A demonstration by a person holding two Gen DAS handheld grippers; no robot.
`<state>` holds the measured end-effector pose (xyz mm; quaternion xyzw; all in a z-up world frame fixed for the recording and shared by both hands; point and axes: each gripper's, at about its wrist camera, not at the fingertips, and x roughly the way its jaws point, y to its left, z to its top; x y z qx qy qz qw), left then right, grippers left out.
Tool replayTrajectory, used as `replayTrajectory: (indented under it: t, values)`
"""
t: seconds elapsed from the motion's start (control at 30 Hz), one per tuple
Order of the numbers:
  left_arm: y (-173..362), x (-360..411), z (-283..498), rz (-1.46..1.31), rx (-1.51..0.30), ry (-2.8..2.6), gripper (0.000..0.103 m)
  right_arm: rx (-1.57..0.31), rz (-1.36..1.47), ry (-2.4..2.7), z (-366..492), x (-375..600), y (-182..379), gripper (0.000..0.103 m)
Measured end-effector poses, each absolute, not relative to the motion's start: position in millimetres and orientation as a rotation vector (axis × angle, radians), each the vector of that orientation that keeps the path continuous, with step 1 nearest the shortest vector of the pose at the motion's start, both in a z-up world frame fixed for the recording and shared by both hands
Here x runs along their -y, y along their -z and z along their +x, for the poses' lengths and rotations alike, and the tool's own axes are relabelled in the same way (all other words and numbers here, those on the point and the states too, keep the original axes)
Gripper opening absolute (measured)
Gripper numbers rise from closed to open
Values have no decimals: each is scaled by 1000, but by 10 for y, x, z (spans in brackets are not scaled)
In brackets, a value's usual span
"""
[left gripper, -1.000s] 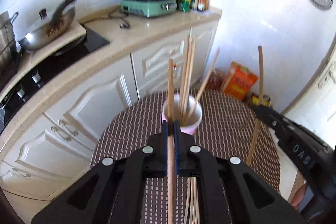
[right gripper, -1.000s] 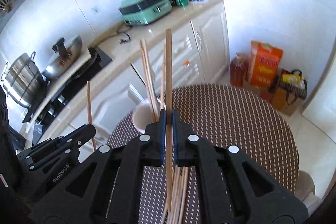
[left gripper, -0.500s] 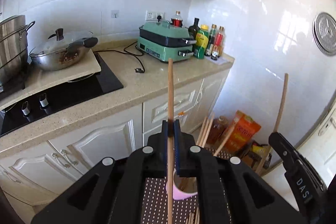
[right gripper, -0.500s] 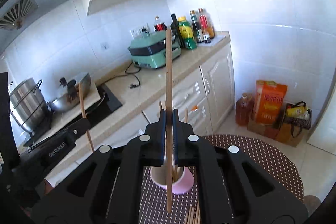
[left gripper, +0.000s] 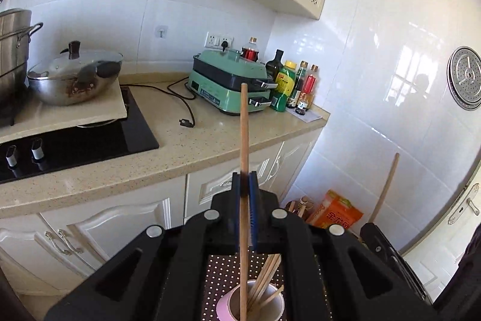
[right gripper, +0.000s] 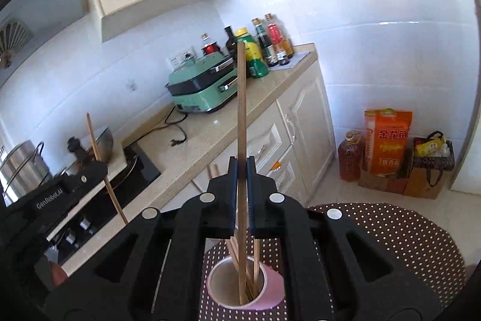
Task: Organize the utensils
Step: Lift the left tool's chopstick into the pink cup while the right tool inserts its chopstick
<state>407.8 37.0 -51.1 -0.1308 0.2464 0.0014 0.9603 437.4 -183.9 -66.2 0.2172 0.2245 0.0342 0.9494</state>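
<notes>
While each gripper (left gripper: pixel 244 185) (right gripper: pixel 241 170) clamps one chopstick (left gripper: pixel 244 140) (right gripper: pixel 241 116) upright, both lower tips reach into the pink cup (right gripper: pixel 275 288). Gripper bodies hide the cup's (left gripper: pixel 224 304) near sides.

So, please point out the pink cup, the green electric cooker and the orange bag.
pink cup (right gripper: pixel 275 288), right wrist view, outer pink wall.
green electric cooker (left gripper: pixel 222 80), left wrist view, lid.
orange bag (right gripper: pixel 387 140), right wrist view, printed front.
</notes>
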Motion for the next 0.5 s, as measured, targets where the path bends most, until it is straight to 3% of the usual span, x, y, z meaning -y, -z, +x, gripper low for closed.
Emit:
replayTrajectory:
  t: [0.5]
  values:
    - [1166, -220, 4250, -237, -473, 35, 6, -429, 374, -39, 4403, 1662, 1250, 6]
